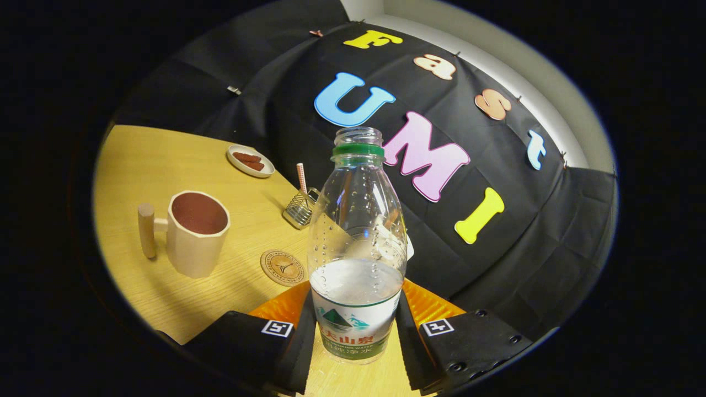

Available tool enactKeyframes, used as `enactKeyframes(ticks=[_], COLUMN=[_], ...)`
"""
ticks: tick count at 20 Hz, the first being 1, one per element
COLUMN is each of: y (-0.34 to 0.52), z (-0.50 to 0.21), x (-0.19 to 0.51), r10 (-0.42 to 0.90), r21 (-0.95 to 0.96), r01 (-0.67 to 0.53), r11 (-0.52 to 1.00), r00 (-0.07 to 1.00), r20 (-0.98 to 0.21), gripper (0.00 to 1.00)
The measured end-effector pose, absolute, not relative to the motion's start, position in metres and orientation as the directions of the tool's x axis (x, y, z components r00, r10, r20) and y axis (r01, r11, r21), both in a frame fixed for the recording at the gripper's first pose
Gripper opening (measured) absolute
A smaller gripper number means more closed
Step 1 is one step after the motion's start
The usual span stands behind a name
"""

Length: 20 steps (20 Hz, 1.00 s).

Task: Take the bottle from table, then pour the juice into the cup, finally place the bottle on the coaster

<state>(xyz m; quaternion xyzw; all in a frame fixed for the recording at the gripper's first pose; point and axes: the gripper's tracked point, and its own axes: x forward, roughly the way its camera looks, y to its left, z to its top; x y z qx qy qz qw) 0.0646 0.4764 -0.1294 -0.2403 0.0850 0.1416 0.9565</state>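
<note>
On pale wooden table (pixel 165 165): clear, uncapped, part-full plastic bottle (pixel 357 231), likely light, slick, squashable, clamped low between gripper (pixel 356 331) fingers.

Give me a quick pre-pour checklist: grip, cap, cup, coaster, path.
1. Grip: gripper has both fingers against the bottle low on its label: ok.
2. Cap: off, neck open: ok.
3. Bottle: upright, liquid in its lower part: ok.
4. Cup: upright, mouth open; whether it already holds anything: cannot tell.
5. Coaster: bare, beside the cup: ok.
6. Path to cup: wire holder and small dish lie beyond it: ok.
</note>
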Motion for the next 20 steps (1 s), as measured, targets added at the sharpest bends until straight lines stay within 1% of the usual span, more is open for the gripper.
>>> enactKeyframes(ticks=[6, 9, 16, 20], y=[0.488, 0.494, 0.499, 0.512], z=[-0.128, -0.128, -0.147, -0.159], x=[0.064, 0.069, 0.070, 0.067], r10=[0.234, 0.236, 0.217, 0.245], r21=[-0.548, -0.623, -0.743, -0.781], r01=[-0.338, -0.345, -0.365, -0.401], r11=[0.765, 0.702, 0.561, 0.480], r00=[0.939, 0.938, 0.931, 0.915], r20=[-0.253, -0.254, -0.294, -0.320], gripper=[0.69, 0.69, 0.69, 0.69])
